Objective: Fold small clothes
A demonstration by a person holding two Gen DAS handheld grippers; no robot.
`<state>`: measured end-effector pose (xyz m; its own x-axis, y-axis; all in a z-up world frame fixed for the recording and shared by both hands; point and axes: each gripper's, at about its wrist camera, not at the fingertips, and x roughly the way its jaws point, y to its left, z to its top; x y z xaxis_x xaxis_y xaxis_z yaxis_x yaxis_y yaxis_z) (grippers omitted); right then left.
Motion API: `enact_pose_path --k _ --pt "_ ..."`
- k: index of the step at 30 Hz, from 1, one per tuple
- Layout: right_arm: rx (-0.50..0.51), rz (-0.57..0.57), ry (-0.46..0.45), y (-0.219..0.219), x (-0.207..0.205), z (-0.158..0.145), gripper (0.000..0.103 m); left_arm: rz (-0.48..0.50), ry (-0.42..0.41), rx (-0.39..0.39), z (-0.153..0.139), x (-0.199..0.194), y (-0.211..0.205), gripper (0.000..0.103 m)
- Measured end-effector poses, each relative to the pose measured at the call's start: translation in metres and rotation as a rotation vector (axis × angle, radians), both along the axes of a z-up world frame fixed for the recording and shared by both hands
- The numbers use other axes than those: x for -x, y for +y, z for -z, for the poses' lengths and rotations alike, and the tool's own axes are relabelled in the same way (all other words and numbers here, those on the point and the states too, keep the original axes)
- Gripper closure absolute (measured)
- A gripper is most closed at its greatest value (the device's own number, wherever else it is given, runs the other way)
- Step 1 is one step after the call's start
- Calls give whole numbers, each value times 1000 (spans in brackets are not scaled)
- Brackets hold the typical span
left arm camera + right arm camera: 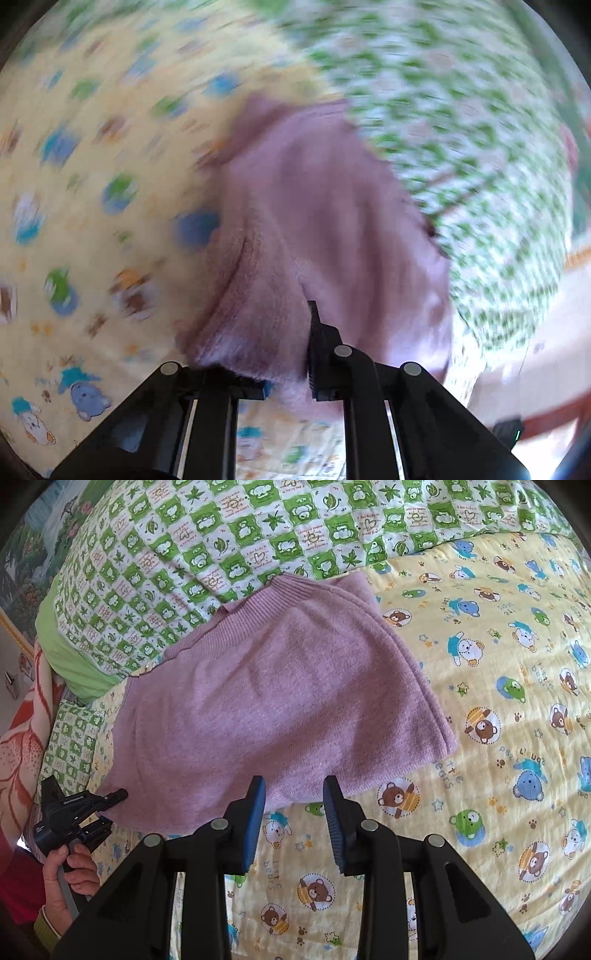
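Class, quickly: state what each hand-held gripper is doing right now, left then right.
Left hand-held gripper: closed on the purple knit garment.
Right hand-held gripper: open, holding nothing, at the garment's near edge.

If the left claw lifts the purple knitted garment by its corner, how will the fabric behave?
The purple knitted garment will probably hang floppy: cloth already drapes in soft folds at the left claw. It seems light, being thin knit. On the yellow bear-print sheet it may drag rather than slide.
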<state>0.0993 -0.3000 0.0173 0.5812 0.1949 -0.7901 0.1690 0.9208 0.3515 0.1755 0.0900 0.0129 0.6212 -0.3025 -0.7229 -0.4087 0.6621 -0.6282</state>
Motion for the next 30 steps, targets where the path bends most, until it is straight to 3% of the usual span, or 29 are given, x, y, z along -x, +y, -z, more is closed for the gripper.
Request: enact_pose_path --k 3,6,9,13,16,20,23,26,30 --pt "-27 -4 -10 -2 -7 -3 69 172 -104 -65 -34 -21 -39 96" --pt "-61 -26 -21 -5 -24 -7 69 312 -159 -116 -49 -38 -79 96" --pt "-85 -63 -39 -3 -45 -15 69 422 -177 -109 -44 -52 -116 96" --pt "-121 -156 -54 5 -88 -26 69 520 -132 -124 -15 -66 -150 96" --pt "-195 -213 -38 12 -120 -24 68 524 -99 -124 -1 -70 -152 96" --pt "-268 -300 2 34 -164 -11 40 509 -101 -98 4 -68 -144 96" --pt "-365 -372 5 52 -193 0 30 509 -98 -90 5 -66 -139 96" --pt "-431 -421 68 72 -224 17 26 507 -95 -82 6 -66 -138 96" --pt "-446 -504 128 102 -250 30 25 509 -94 -85 5 -64 -136 96"
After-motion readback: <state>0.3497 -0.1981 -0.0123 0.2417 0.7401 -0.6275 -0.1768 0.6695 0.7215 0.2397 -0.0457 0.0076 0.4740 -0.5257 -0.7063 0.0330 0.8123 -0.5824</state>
